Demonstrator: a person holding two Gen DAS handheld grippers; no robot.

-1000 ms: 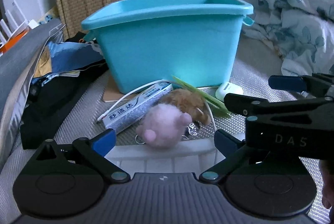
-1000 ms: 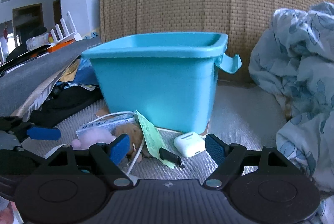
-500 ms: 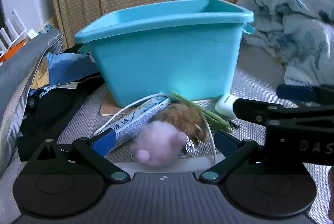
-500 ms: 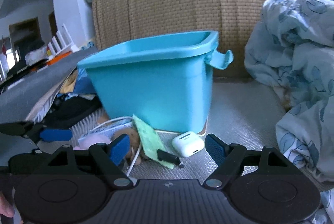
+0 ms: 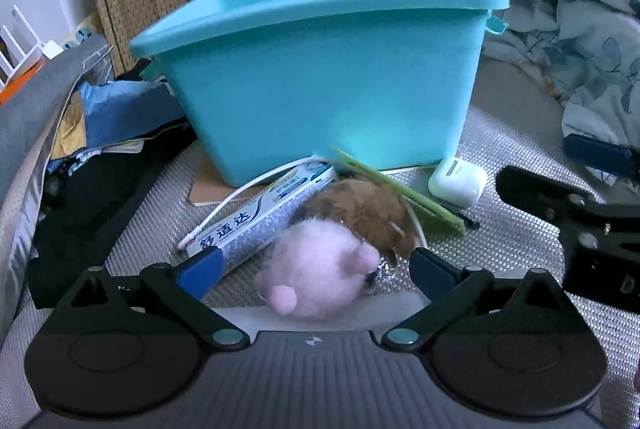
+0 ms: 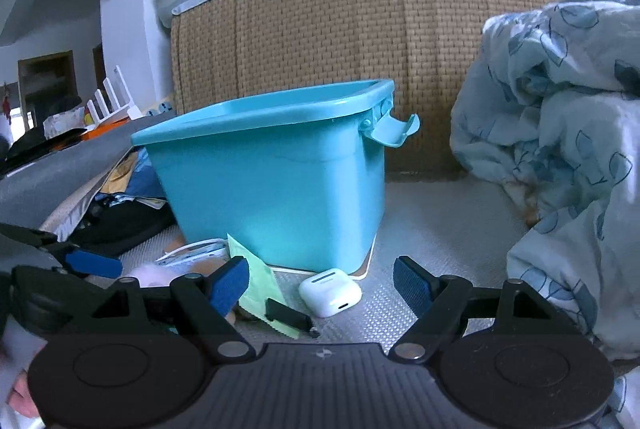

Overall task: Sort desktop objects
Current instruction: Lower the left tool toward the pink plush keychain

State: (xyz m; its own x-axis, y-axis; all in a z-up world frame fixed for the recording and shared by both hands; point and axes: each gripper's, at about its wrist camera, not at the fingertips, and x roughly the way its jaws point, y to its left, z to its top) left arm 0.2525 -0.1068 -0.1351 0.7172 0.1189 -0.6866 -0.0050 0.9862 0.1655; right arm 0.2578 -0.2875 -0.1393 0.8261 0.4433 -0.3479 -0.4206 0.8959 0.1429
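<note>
Left wrist view: toothpaste box (image 5: pixel 262 219) lies flat, long axis slanting toward the teal bin (image 5: pixel 320 77); both jaws wide, empty.

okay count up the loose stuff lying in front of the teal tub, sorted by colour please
White: 3, earbud case, cable, toothpaste box
Pink: 1, pink plush
Brown: 1, brown plush
Green: 1, green card
Black: 1, small black stick
Total: 7
</note>
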